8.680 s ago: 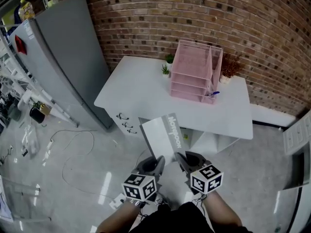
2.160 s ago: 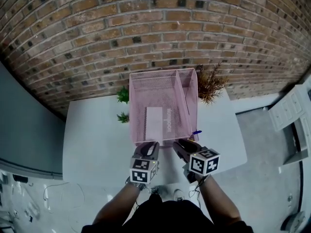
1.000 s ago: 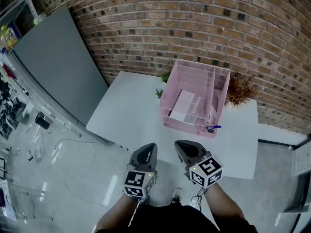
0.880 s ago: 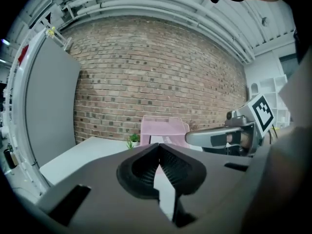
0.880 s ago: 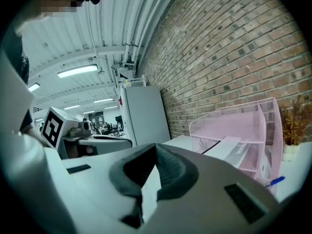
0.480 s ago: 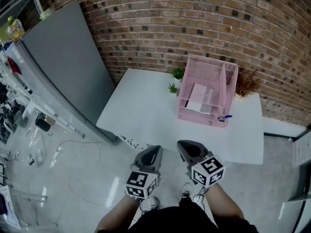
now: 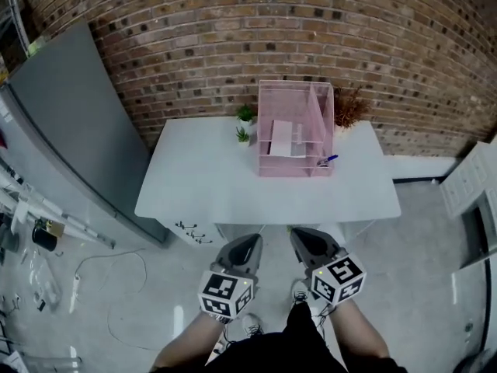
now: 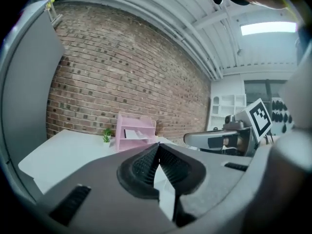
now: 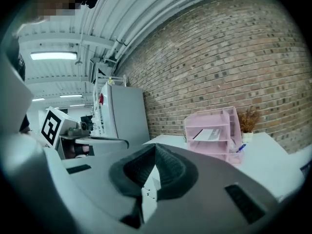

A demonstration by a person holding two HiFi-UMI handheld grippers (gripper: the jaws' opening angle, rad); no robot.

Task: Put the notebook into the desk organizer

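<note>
A pink mesh desk organizer (image 7: 295, 130) stands at the back of the white desk (image 7: 202, 185). The white notebook (image 7: 281, 138) lies flat in one of its upper trays, also visible as the notebook (image 9: 207, 134) and the notebook (image 8: 132, 134) in the gripper views. My left gripper (image 7: 250, 243) and right gripper (image 7: 301, 238) hang side by side over the floor, well short of the desk's front edge. Both are shut with nothing between the jaws. In their own views the left gripper (image 8: 158, 147) and right gripper (image 9: 155, 147) point toward the organizer (image 9: 214, 130).
A blue pen (image 7: 327, 160) sticks out at the organizer's front right. Two small green plants (image 7: 244, 124) and a dried plant (image 7: 351, 107) stand beside it against the brick wall. A tall grey cabinet (image 7: 62, 130) is left, white shelving (image 7: 470, 185) right, cables (image 7: 101, 286) on the floor.
The desk and organizer have shifted toward the middle of the head view and look square-on. Both grippers stay shut and empty; the notebook stays in the organizer.
</note>
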